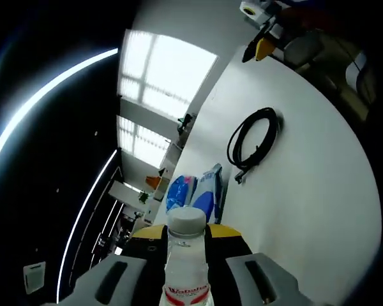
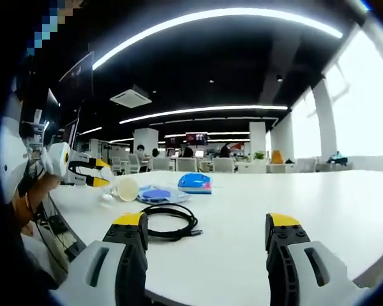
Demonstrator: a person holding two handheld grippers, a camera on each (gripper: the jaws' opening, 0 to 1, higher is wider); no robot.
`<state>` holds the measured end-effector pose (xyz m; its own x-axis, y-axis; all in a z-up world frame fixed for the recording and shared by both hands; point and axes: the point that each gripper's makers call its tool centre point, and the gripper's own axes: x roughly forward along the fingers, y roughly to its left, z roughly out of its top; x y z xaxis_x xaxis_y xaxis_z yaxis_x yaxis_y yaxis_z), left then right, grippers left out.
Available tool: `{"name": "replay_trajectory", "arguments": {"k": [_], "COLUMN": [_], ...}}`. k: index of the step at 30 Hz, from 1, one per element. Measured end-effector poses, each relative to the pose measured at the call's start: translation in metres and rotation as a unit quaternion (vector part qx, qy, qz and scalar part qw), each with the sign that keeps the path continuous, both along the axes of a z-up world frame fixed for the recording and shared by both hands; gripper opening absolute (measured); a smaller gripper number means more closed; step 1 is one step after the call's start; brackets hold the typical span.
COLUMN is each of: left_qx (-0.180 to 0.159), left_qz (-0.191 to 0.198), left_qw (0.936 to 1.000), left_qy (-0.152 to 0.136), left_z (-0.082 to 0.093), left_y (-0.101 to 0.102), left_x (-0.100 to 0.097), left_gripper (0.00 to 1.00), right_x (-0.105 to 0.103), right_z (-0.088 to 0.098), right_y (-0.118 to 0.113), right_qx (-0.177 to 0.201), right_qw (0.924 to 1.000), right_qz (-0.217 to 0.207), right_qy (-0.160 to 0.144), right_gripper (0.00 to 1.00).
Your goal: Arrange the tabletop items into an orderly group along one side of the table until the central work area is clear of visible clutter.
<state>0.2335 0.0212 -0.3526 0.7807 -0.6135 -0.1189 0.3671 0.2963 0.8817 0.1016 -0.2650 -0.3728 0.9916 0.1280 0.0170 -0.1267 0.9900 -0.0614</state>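
Currently left tongs (image 1: 186, 280) pinch a capped plastic bottle (image 1: 186, 255) upright, lifted over the white bench (image 1: 319, 191), presumably for carrying to the group by the blue packets (image 1: 193, 192). Right tongs (image 2: 206, 255) spread, empty. Coiled black cable (image 2: 169, 222) lies mid-bench, uncleared.

On the clear plastic bottle with a white screw cap (image 1: 186, 264), seen at six o'clock in the left gripper view, a red and white label band is carried low on the body. Red lettering is printed on that band; it appears to read "Wahaha", though the first and last letters are cut off by the curve of the bottle and cannot be confirmed. On the blue and white plastic packets (image 1: 195, 191) at about seven o'clock from the picture's centre, print is present but too small to be read.
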Motion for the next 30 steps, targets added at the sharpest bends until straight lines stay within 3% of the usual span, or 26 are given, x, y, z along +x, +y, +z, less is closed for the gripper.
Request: {"name": "replay_trajectory", "arguments": {"k": [7, 15, 20, 30], "left_qx": [-0.038, -0.090, -0.153, -0.215], "left_qz": [0.013, 0.014, 0.013, 0.031], "left_qw": [0.9992, 0.9957, 0.9870, 0.9737], "left_qy": [0.008, 0.016, 0.047, 0.069], "left_z": [0.013, 0.025, 0.033, 0.049], "left_y": [0.009, 0.021, 0.030, 0.051], "left_x": [0.011, 0.019, 0.026, 0.039], "left_gripper": [0.21, 0.21, 0.21, 0.21], "right_x": [0.003, 0.007, 0.009, 0.010], "right_z": [0.004, 0.002, 0.003, -0.001], "right_y": [0.024, 0.024, 0.025, 0.023], "right_qx": [-0.002, 0.011, 0.009, 0.018], "right_qw": [0.9989, 0.9989, 0.9988, 0.9987], "right_qz": [0.047, 0.046, 0.049, 0.047], "right_qy": [-0.003, 0.007, 0.005, 0.011], "right_gripper": [0.72, 0.72, 0.72, 0.72]}}
